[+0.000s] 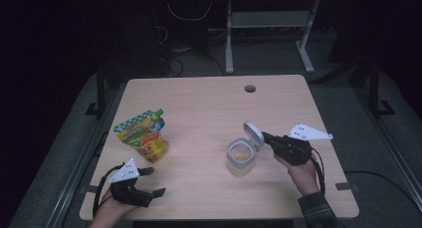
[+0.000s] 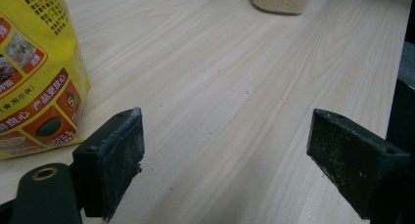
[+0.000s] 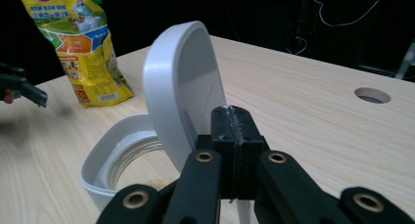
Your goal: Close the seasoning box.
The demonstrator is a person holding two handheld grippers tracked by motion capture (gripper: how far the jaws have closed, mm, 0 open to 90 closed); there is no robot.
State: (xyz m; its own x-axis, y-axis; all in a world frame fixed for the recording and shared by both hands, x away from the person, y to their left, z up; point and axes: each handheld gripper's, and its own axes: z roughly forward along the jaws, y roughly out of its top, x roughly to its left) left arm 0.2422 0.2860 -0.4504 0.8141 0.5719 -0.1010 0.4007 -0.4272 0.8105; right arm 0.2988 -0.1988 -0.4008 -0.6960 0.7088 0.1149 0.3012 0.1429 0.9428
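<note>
At a pale wooden worktop [image 1: 209, 103], we work with a pair of hand-held tongs. Our right tongs [image 1: 265, 137] are clenched tight, their black jaws pressed together against the raised white flip lid [image 1: 253, 133] of a clear jar [image 1: 241, 158]; in the right gripper view the jaws meet at the lid's lower edge [image 3: 183, 87], though we cannot tell whether they actually pinch it or merely touch it. The lid stands nearly upright, hinged to the jar's white collar [image 3: 105, 158], and the mouth beneath it is uncovered. The jar sits right of the worktop's centre, closer to the near edge than the far one, and holds a shallow layer of pale grains, seen again through its base at the top of the left gripper view [image 2: 280, 0]. Our left tongs [image 1: 152, 181] rest released near the near left corner, jaws standing wide apart with nothing but bare wood between them. Just beyond them, by the left edge, a yellow spouted pouch [image 1: 142, 134] with a green cap lies clear of both tongs; its printed side fills the left margin of the left gripper view [image 2: 36, 72]. A round cable hole [image 1: 250, 88] marks the far edge of the worktop.
</note>
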